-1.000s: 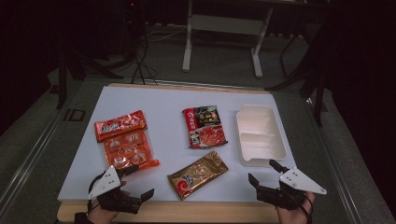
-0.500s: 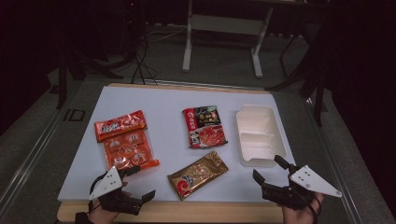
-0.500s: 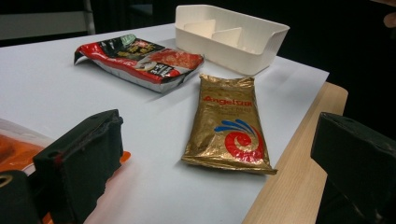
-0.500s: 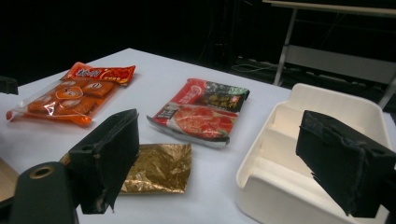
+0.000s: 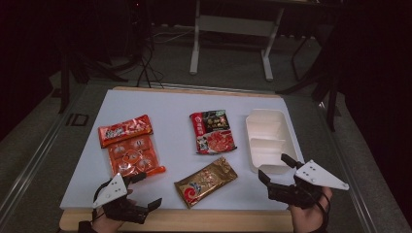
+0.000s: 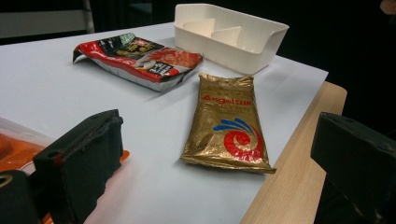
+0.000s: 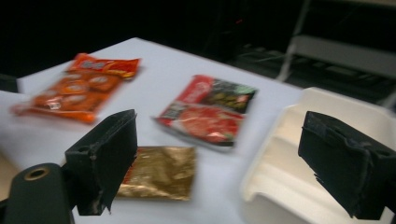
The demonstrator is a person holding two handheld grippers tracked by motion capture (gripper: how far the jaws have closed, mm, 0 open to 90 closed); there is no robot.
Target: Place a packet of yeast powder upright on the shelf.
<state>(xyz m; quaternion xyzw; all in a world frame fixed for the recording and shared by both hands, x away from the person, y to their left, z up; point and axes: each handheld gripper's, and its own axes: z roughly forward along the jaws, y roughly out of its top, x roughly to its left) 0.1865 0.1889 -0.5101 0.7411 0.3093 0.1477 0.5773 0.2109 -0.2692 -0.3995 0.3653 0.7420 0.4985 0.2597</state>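
Nothing is packed yet: both the left gripper (image 5: 141, 190) and right gripper (image 5: 278, 170) hover spread and empty (three snack packets lie flat), the white tray (image 5: 252, 127) bare.

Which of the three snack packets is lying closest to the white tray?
The red and black packet: it lies right beside the white divided tray, while the gold packet sits nearer the table's front edge and the orange packet far left.

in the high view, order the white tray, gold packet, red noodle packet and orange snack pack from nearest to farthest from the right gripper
From the right gripper:
1. White tray, just ahead of it, at the table's right edge.
2. Gold packet, to its left, near the front edge.
3. Red noodle packet, farther back, mid-table.
4. Orange snack pack, across the table on the left side.
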